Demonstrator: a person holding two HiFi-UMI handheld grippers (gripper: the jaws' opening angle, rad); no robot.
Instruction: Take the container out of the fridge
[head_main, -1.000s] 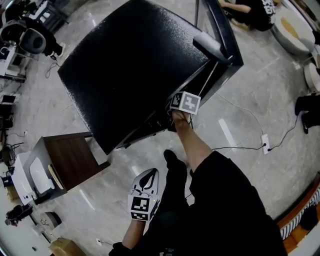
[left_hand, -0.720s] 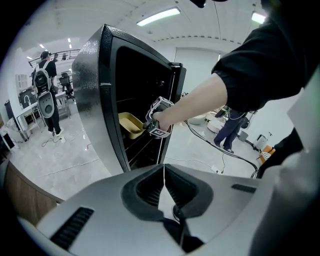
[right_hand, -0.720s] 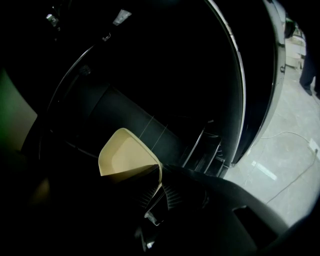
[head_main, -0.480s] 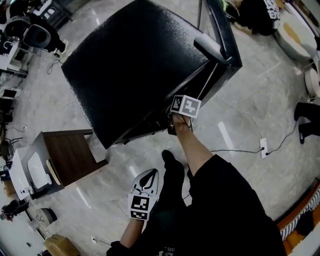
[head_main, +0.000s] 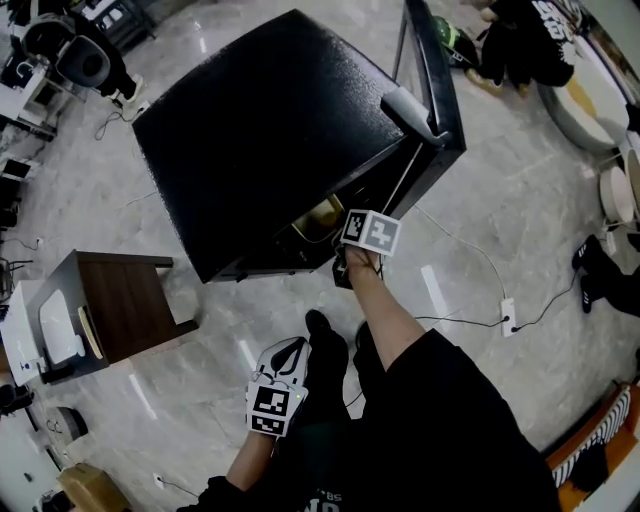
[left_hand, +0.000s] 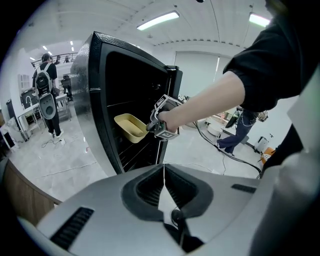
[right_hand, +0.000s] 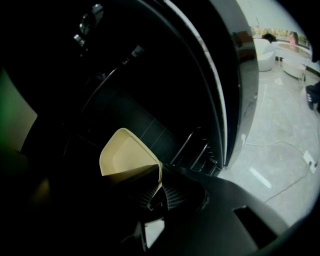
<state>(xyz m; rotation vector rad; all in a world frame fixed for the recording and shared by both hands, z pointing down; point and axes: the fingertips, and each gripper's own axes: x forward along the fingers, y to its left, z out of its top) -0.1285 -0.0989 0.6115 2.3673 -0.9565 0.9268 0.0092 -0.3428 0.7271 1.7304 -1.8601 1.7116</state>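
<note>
At the mouth of the open fridge (head_main: 260, 130), the beige container (right_hand: 122, 155) is clamped by its rim in the right gripper (right_hand: 160, 186).

Its jaws have just been closing; the near rim corner is seen nipped between them only in the right gripper view, with the rest of it reaching ahead and left of the tips. From the head view only a sliver of the container (head_main: 320, 213) is caught under the fridge top, just ahead of that gripper. In the left gripper view it (left_hand: 130, 127) is shown whole; the left gripper (left_hand: 163, 172) is held with its jaws pressed together, nothing between them.
</note>
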